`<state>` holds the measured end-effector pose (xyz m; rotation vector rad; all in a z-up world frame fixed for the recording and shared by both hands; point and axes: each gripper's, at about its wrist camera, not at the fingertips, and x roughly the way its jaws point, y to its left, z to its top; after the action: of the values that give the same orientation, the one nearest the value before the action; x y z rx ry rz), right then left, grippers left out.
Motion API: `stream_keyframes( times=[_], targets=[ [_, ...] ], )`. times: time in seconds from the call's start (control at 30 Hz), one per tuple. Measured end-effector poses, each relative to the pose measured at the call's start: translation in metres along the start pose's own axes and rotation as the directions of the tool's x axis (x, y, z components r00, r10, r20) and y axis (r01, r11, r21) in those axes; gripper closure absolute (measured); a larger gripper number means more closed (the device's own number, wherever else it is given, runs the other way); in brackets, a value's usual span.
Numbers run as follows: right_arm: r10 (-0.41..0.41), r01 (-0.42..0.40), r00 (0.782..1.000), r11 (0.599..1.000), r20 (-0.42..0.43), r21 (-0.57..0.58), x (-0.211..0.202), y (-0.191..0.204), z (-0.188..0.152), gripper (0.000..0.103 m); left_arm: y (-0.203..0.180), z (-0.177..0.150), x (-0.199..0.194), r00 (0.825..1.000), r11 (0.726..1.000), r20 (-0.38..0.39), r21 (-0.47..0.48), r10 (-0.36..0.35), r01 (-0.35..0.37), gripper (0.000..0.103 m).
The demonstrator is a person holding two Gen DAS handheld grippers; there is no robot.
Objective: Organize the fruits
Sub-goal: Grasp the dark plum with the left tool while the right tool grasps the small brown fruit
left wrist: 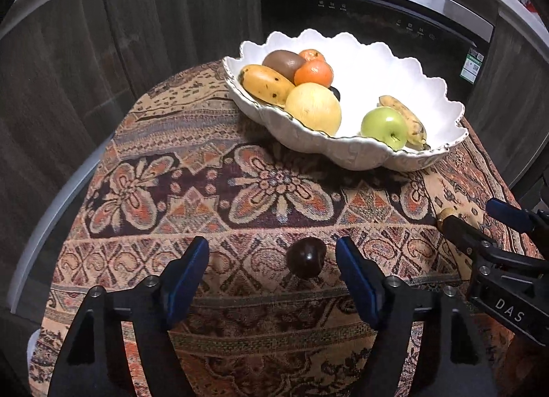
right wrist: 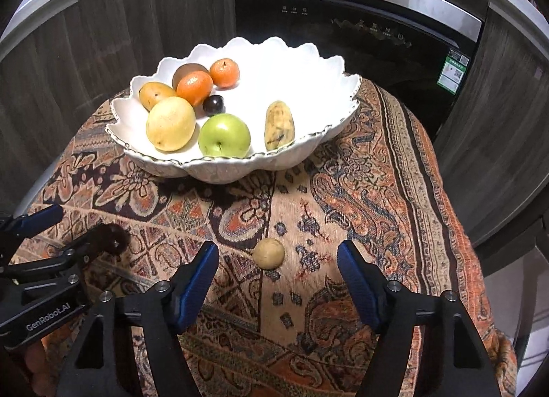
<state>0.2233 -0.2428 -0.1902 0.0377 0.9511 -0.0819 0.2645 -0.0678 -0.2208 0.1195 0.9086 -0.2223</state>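
Observation:
A white scalloped bowl [left wrist: 442, 105] [right wrist: 308, 64] stands at the far side of the patterned cloth. It holds a yellow round fruit [left wrist: 313, 107], a green apple [left wrist: 383, 126], two oranges [left wrist: 314, 73], a kiwi [left wrist: 283, 62], two bananas [left wrist: 266, 84] and a dark plum [right wrist: 213, 104]. A dark plum [left wrist: 305, 258] lies on the cloth between the fingers of my open left gripper [left wrist: 272, 259]. A small tan fruit [right wrist: 269, 253] lies between the fingers of my open right gripper [right wrist: 278, 261]. Each gripper shows at the side of the other's view.
The patterned cloth [left wrist: 192, 170] covers a small round table. Dark wooden cabinet doors [left wrist: 85, 54] and a black built-in appliance [left wrist: 377, 16] stand close behind the table. The table drops off on all sides.

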Motion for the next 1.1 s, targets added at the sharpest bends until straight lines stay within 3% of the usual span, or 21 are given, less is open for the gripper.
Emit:
stream_keyframes(
  times=[0.3, 0.47, 0.7, 0.83, 1.1],
  targets=[
    [0.014, -0.014, 0.999, 1.0, -0.031, 0.014, 0.014, -0.003, -0.002, 0.035, -0.007, -0.002, 0.013, 0.999, 0.999, -0.031, 0.019, -0.026, 0.026, 0.045],
    [0.029, -0.029, 0.999, 1.0, -0.044, 0.012, 0.022, -0.003, -0.001, 0.051, -0.007, -0.003, 0.021, 0.997, 0.999, -0.054, 0.002, -0.052, 0.052, 0.058],
    [0.025, -0.025, 0.998, 1.0, -0.053, 0.008, 0.03, -0.004, -0.003, 0.061, -0.008, -0.004, 0.023, 0.998, 0.999, -0.04, -0.001, -0.052, 0.052, 0.064],
    [0.023, -0.024, 0.999, 1.0, -0.048, -0.005, 0.031, -0.003, -0.003, 0.077, -0.009, -0.003, 0.023, 0.998, 0.999, -0.036, 0.008, -0.045, 0.046, 0.076],
    [0.012, -0.012, 1.0, 1.0, -0.025, -0.01, 0.021, -0.002, -0.002, 0.078, -0.008, -0.004, 0.018, 0.998, 0.999, -0.044, 0.005, -0.034, 0.034, 0.076]
  ],
)
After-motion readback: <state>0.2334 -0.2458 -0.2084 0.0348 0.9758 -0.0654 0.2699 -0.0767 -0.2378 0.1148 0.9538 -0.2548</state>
